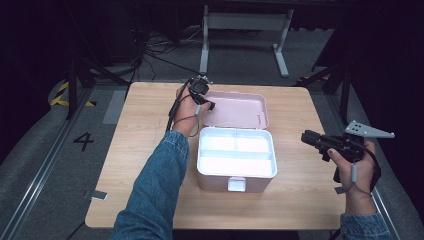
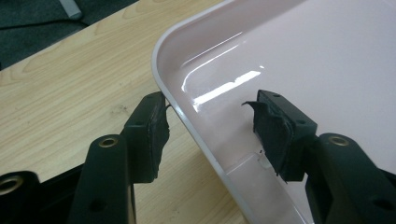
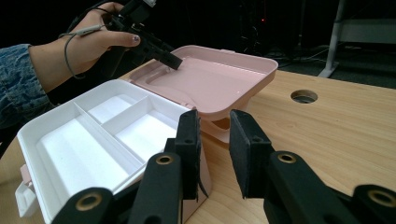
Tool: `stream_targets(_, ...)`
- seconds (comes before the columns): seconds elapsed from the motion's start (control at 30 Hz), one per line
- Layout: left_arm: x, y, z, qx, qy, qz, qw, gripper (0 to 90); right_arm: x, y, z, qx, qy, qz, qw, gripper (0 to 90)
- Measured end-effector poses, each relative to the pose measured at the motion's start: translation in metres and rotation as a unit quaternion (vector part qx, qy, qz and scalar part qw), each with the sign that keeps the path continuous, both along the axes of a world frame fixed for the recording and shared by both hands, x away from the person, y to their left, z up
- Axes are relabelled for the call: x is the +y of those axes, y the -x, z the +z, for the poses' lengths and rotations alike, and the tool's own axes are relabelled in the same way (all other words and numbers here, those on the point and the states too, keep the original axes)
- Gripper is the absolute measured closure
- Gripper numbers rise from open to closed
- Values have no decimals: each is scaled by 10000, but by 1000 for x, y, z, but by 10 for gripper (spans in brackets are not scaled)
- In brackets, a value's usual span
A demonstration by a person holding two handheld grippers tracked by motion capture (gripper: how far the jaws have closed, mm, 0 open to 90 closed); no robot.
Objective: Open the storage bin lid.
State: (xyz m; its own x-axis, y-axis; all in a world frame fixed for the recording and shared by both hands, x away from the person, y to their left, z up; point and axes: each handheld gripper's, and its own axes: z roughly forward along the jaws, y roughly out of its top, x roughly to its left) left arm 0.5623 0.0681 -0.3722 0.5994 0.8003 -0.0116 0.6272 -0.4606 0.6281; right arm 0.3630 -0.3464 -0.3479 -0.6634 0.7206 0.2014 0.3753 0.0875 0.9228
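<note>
A pink box point(image 1: 235, 181) stands mid-table with a white divided tray point(image 1: 235, 152) inside it. Its pink lid point(image 1: 240, 110) lies flat behind it. My left gripper point(image 1: 206, 102) points down at the lid's left rim. In the left gripper view the left gripper point(image 2: 210, 109) straddles the rim of the lid point(image 2: 303, 56), one pad outside over the wood and one inside, with a gap on both sides. My right gripper point(image 1: 306, 137) hovers right of the box. Its jaws point(image 3: 214, 126) stand slightly apart with nothing between them, facing the tray point(image 3: 93, 135) and lid point(image 3: 219, 74).
The wooden table point(image 1: 150, 110) has a round cable hole point(image 3: 303, 96) near its far right. A white latch point(image 1: 236, 184) sticks out at the box's front. A white desk frame point(image 1: 245, 22) and cables sit on the floor beyond.
</note>
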Motion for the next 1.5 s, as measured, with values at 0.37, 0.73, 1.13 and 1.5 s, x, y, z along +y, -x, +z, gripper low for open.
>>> stream_targets(0.37, 5, -2, -6, 115, 87, -24, 9999, 493, 1, -1, -2, 12, 18, 14, 10000, 737)
stream_targets(0.73, 17, -1, -13, -208, 57, 91, 9997, 431, 1, -1, -2, 23, 18, 13, 10000, 733)
stream_targets(1.13, 28, 35, 33, -846, 633, -248, 9941, 370, 3, -2, -3, 82, -30, 23, 10000, 723)
stream_targets(1.5, 42, 131, 74, -1463, 1089, -1098, 9771, 344, 7, -5, -3, 161, -30, 115, 9998, 685)
